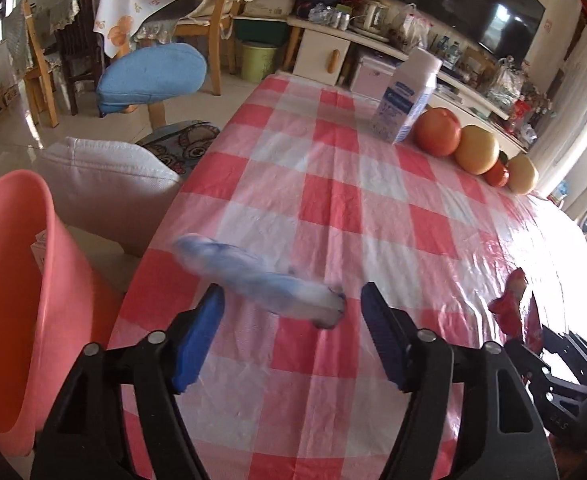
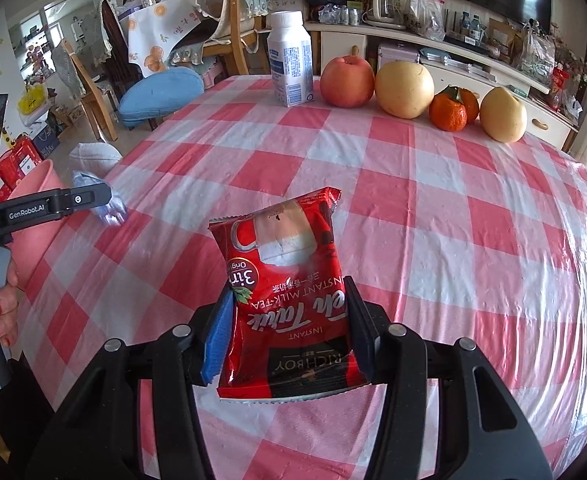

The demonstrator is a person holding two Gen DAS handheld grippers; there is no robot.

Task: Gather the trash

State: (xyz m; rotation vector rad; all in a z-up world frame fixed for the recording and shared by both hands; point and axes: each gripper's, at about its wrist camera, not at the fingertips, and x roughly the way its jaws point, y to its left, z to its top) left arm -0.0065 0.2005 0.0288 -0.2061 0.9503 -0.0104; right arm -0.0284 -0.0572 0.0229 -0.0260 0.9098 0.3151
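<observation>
My left gripper point(image 1: 291, 294) stands open low over the red-checked tablecloth point(image 1: 373, 216). A crumpled blue-and-white plastic wrapper point(image 1: 253, 276), blurred, lies partly between its fingertips and reaches out to the left; the pads do not press on it. A pink bin point(image 1: 13, 280) stands just off the table's left edge. My right gripper point(image 2: 289, 286) is shut on a red instant milk-tea packet point(image 2: 285, 264), held upright above the cloth. In the right wrist view the wrapper point(image 2: 109, 212) shows near the table's left edge, by the pink bin point(image 2: 33, 196).
A white milk bottle point(image 2: 291, 64), an apple point(image 2: 347, 80), two pears point(image 2: 403, 88) and tangerines point(image 2: 449, 112) line the table's far edge. A white cushion point(image 1: 105, 184) and a blue-seated chair point(image 1: 153, 76) stand left of the table. A hand point(image 2: 1, 308) grips the left handle.
</observation>
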